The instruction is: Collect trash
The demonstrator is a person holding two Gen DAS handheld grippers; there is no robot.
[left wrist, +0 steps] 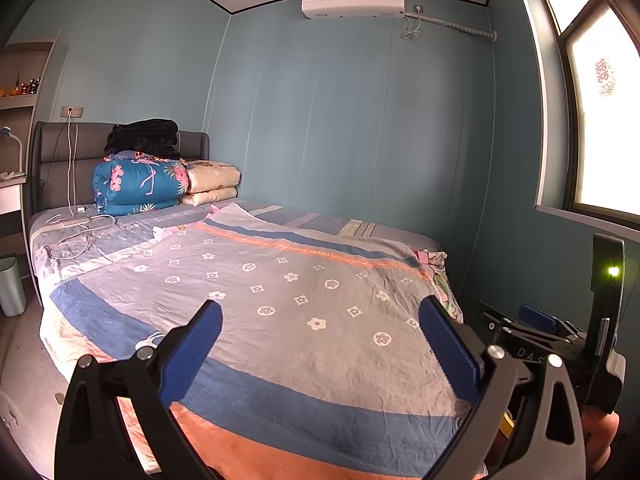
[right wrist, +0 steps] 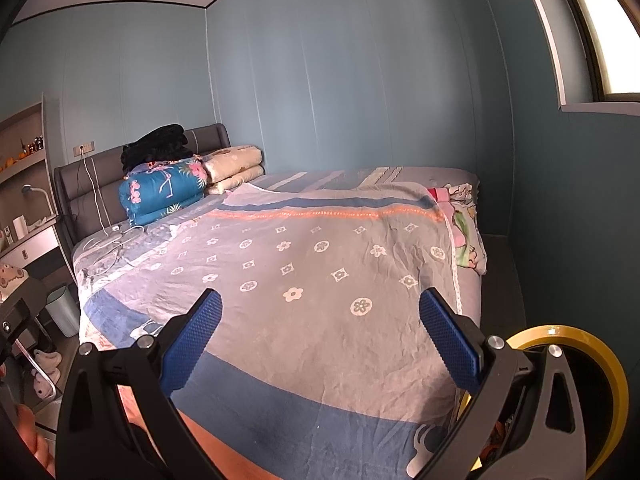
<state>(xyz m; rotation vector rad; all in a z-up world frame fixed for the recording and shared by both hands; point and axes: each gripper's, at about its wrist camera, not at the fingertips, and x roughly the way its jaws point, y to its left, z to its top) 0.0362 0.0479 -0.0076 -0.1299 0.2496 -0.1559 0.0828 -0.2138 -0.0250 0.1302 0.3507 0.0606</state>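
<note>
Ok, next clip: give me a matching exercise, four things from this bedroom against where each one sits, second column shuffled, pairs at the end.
Things:
1. black blanket
2. air conditioner
3. bin
4. white cables

Places:
A. on the floor beside the bed
B. high on the wall, near the ceiling
C. on top of the flamingo-print quilt
D. lying on the bed below the headboard

Pairs: 1-C, 2-B, 3-A, 4-D

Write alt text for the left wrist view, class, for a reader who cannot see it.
The open left gripper hovers empty over a bed with a flower-patterned cover. Folded quilts are stacked by the headboard, and a pale bin stands on the floor at far left.
</note>
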